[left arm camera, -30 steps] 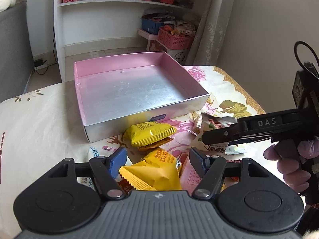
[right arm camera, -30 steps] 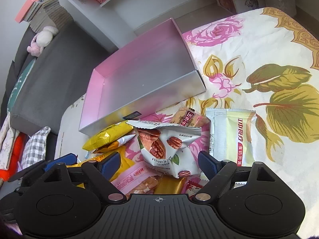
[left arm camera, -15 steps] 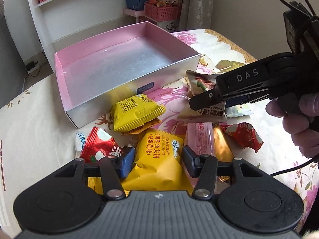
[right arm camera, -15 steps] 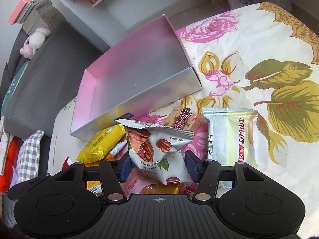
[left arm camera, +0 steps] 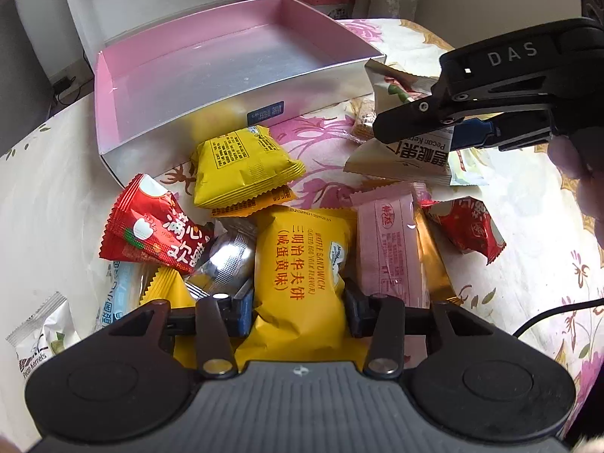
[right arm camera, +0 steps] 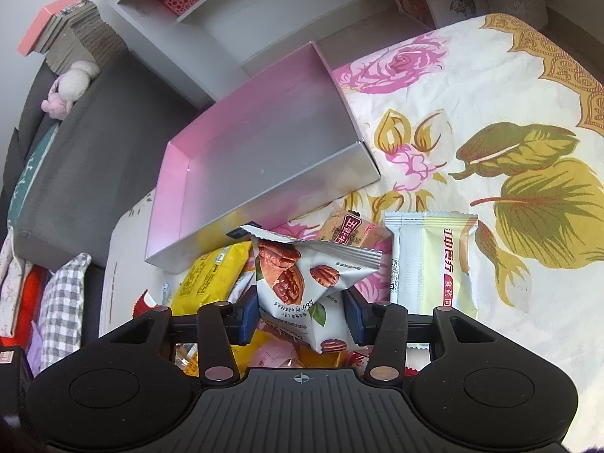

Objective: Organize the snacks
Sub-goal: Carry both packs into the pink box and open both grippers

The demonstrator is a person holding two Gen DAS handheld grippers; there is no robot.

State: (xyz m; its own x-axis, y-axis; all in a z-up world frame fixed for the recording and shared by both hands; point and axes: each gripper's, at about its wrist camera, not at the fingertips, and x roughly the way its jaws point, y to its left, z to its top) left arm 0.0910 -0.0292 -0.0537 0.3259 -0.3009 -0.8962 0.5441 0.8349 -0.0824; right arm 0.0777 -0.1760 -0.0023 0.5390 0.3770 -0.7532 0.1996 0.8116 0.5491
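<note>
Gripping one snack each, both grippers work over the pile in front of the pink box.

Between the left gripper (left arm camera: 298, 307) fingers sits the yellow waffle sandwich packet (left arm camera: 302, 264), a puffy, glossy pouch with a crimped top edge; the fingers press its two sides and dent it. The right gripper (right arm camera: 302, 317) fingers are clamped on the white pecan kernel packet (right arm camera: 302, 279), a crinkled foil pouch printed with brown nuts, its serrated seal tilted toward the box. The pink box (left arm camera: 113, 87) is a shallow rectangular tray with silvery outer walls, on the floral-clothed bench (right arm camera: 490, 75). Just before it lie a second yellow packet (left arm camera: 241, 166), a red packet (left arm camera: 151, 226) with zigzag edges and a flat pink bar (left arm camera: 389, 241); a pale green-and-white bar (right arm camera: 430, 260) lies right of the pecan packet.
</note>
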